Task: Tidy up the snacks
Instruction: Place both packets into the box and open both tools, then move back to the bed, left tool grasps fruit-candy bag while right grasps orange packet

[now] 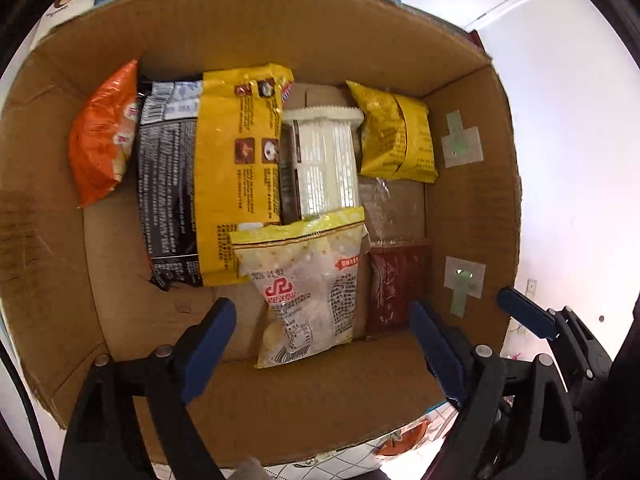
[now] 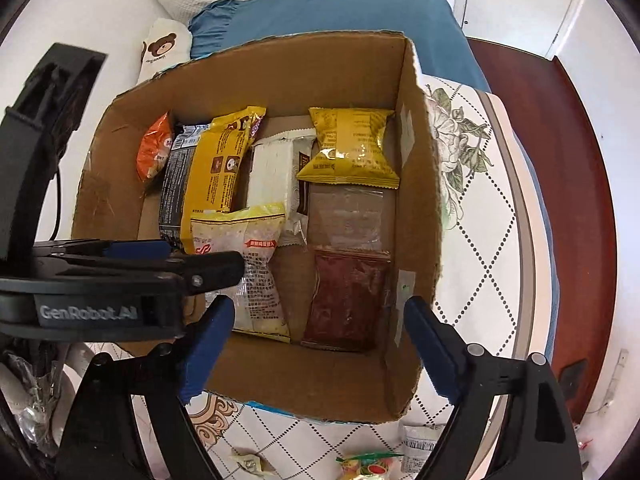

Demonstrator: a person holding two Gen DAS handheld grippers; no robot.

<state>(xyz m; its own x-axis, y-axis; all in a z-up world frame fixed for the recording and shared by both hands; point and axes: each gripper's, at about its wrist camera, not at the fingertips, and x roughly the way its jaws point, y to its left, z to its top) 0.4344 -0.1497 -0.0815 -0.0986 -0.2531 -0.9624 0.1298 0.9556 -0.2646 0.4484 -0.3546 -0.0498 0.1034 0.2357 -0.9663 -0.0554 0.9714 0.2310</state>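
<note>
Cardboard box [image 1: 248, 28] fills frame centre, snack packets inside: orange bag [image 1: 102, 140] upper left, pale yellow pouch [image 1: 308, 280] lower centre. Left gripper [image 1: 322, 340], right gripper [image 2: 318, 344]: jaws wide apart, empty. Loose candy [image 2: 368, 468] on quilted bed [image 2: 480, 208], lower frame.

White packet [image 1: 320, 160] half under bags

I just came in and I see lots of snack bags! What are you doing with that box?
Someone holding a gripper in each hand is packing snacks into a cardboard box. Several packets already lie inside, such as an orange bag, a long yellow bag and a dark red packet. Both the left gripper and the right gripper hover open over the box, holding nothing. A few snacks wait outside it on the table.
</note>
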